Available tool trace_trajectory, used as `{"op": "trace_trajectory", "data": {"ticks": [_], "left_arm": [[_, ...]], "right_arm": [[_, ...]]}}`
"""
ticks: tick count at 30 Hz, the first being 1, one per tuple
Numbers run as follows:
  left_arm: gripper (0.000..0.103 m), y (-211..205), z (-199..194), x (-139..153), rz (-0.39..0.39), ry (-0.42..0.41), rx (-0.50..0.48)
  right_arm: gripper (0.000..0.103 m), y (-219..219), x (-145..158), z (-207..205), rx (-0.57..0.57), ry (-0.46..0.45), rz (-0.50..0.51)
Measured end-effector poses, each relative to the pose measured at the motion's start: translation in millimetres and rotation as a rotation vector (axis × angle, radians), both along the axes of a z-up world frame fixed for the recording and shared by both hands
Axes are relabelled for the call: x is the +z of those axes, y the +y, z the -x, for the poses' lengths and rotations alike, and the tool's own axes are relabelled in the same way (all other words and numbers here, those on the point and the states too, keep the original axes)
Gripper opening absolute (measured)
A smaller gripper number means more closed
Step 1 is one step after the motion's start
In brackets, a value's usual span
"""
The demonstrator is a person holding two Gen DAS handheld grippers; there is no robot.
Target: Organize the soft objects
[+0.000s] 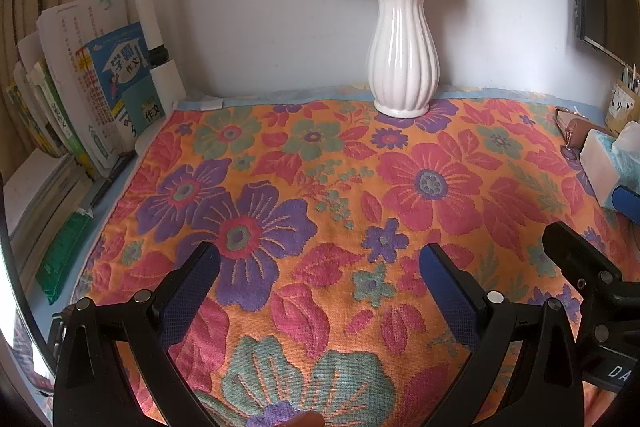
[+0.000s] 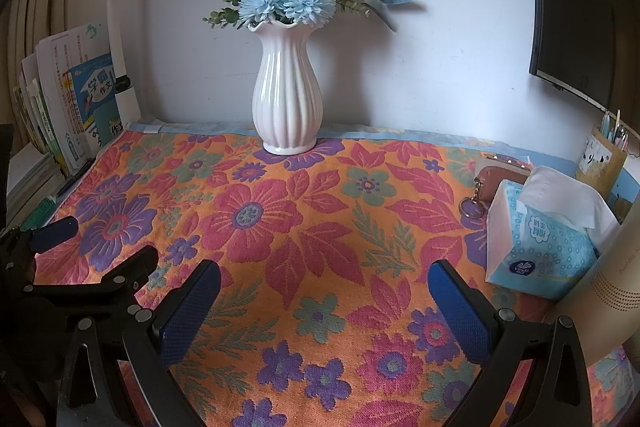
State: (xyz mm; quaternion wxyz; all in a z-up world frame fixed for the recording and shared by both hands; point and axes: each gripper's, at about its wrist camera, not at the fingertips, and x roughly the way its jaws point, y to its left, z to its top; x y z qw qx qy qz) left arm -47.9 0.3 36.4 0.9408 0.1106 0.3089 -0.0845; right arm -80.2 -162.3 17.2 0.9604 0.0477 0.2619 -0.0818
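We see the flowered towel (image 1: 320, 187) spread flat across the desk under both empty, wide-open grippers, left (image 1: 320, 259) and right (image 2: 324, 279), its near edge cut off, its right side hidden behind the tissue box (image 2: 540, 247).

The towel (image 1: 320, 195) covering the tabletop is woven terry cloth, matt and nubbly, its flowers raised in relief. At the back edge the vase (image 2: 286, 95) looks like glazed ceramic, glossy and ribbed, while the tissue pack (image 2: 536, 243) near the right edge is shiny plastic film over soft crinkled paper. Both grippers are matt black plastic with 2 blue cross-hatched rubbery pads (image 1: 188, 291) each and small dull metal pins.
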Motion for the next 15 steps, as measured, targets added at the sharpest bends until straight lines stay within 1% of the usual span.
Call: {"op": "trace_trajectory", "data": {"ticks": [9,13,15], "left_arm": [[0.100,-0.2,-0.1,-0.8,-0.004,0.000,-0.004],[0.100,0.8,4.6,2.3,-0.008,-0.044,-0.001],[0.100,1.3,1.9,1.6,-0.002,-0.026,-0.009]], "right_arm": [[0.103,-0.1,-0.6,-0.4,-0.002,0.001,-0.002],[0.103,0.2,-1.4,-0.6,-0.004,0.002,-0.004],[0.103,0.2,-1.6,-0.5,-0.004,0.002,-0.005]]}}
